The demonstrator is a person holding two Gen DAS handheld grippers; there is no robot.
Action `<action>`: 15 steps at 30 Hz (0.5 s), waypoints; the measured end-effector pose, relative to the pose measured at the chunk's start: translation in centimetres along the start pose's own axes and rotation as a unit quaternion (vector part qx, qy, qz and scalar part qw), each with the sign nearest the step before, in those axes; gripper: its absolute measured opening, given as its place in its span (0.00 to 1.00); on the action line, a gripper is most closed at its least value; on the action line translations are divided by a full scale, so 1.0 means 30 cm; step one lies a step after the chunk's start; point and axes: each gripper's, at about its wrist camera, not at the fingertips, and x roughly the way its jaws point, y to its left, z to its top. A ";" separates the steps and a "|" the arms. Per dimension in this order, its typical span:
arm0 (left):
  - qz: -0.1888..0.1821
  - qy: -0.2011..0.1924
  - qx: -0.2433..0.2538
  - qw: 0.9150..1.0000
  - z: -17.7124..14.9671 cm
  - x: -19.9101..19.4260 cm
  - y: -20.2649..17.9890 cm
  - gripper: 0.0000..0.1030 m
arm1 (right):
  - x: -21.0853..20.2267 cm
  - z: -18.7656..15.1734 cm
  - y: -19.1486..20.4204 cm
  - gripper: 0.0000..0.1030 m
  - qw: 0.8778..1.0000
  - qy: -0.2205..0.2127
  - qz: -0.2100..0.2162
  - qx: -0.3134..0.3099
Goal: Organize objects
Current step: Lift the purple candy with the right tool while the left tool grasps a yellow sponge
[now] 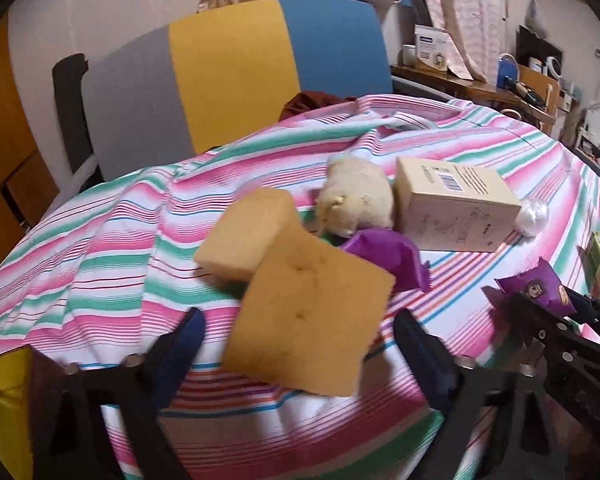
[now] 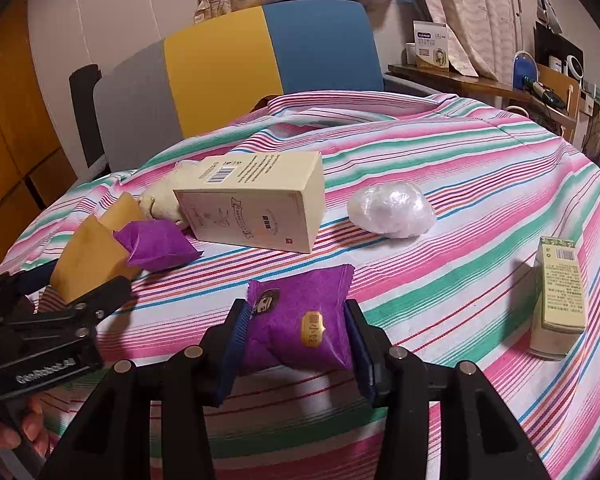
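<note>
The striped tabletop (image 2: 440,152) carries everything. Near its centre lies a cream carton (image 2: 256,204) on its side, a white wrapped bundle (image 2: 392,210) at its 3 o'clock and a pale plush toy (image 1: 356,204) at its 9 o'clock. A yellow sponge (image 1: 308,312) tilts between the fingers of the left gripper (image 1: 300,352); whether the pads press it, I cannot tell. A second sponge (image 1: 246,232) lies at its 11 o'clock. The right gripper (image 2: 296,344) is clenched on a purple snack packet (image 2: 300,320). A crumpled purple wrapper (image 2: 156,246) sits at the packet's 10 o'clock.
</note>
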 end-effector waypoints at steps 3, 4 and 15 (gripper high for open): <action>-0.001 -0.008 -0.002 1.000 -0.006 -0.003 -0.007 0.67 | -0.002 -0.002 0.001 0.46 1.000 -0.001 -0.002 -0.002; 0.002 -0.010 -0.001 1.000 -0.011 -0.006 -0.009 0.64 | -0.001 -0.002 0.002 0.46 1.000 -0.002 -0.003 -0.003; 0.016 -0.061 -0.034 0.997 -0.105 -0.133 0.000 0.62 | -0.010 -0.003 0.019 0.46 1.000 -0.008 -0.016 -0.016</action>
